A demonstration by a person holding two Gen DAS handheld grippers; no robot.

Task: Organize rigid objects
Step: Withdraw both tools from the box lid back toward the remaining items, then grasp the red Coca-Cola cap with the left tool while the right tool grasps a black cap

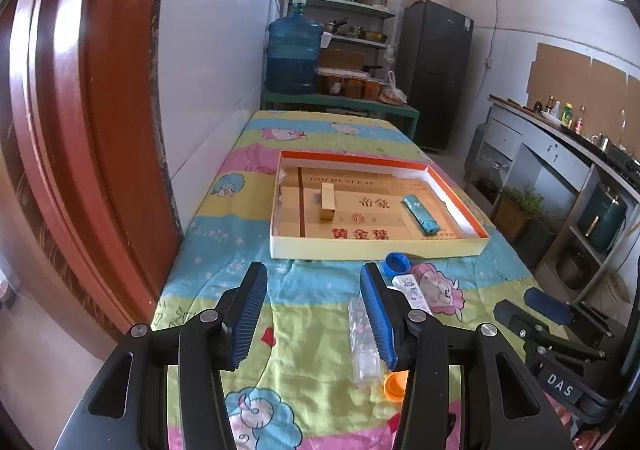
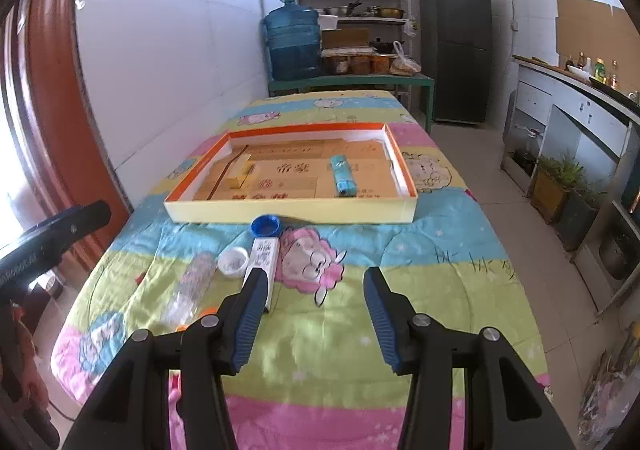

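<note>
A shallow orange-rimmed box lid (image 1: pixel 380 249) (image 2: pixel 288 216) lies on the cartoon-print cloth, holding a tan carton (image 1: pixel 328 203) (image 2: pixel 239 173) and a teal lighter-like piece (image 1: pixel 421 213) (image 2: pixel 342 175). In front of it lie a blue cap (image 1: pixel 397 262) (image 2: pixel 265 226), a white printed box (image 1: pixel 412 290) (image 2: pixel 264 256), a clear plastic bottle (image 1: pixel 362 338) (image 2: pixel 188 290), a white lid (image 2: pixel 233 260) and an orange cap (image 1: pixel 394 386). My left gripper (image 1: pixel 314 316) hovers open over the cloth beside the bottle. My right gripper (image 2: pixel 316 314) is open too, just right of the white box, with nothing between its fingers.
A white tiled wall and a red-brown door frame (image 1: pixel 80 130) bound the table's left side. Behind the table stand a water jug (image 1: pixel 294 54), shelves and a dark fridge (image 1: pixel 436 74). A counter (image 1: pixel 560 154) runs along the right across a tiled aisle.
</note>
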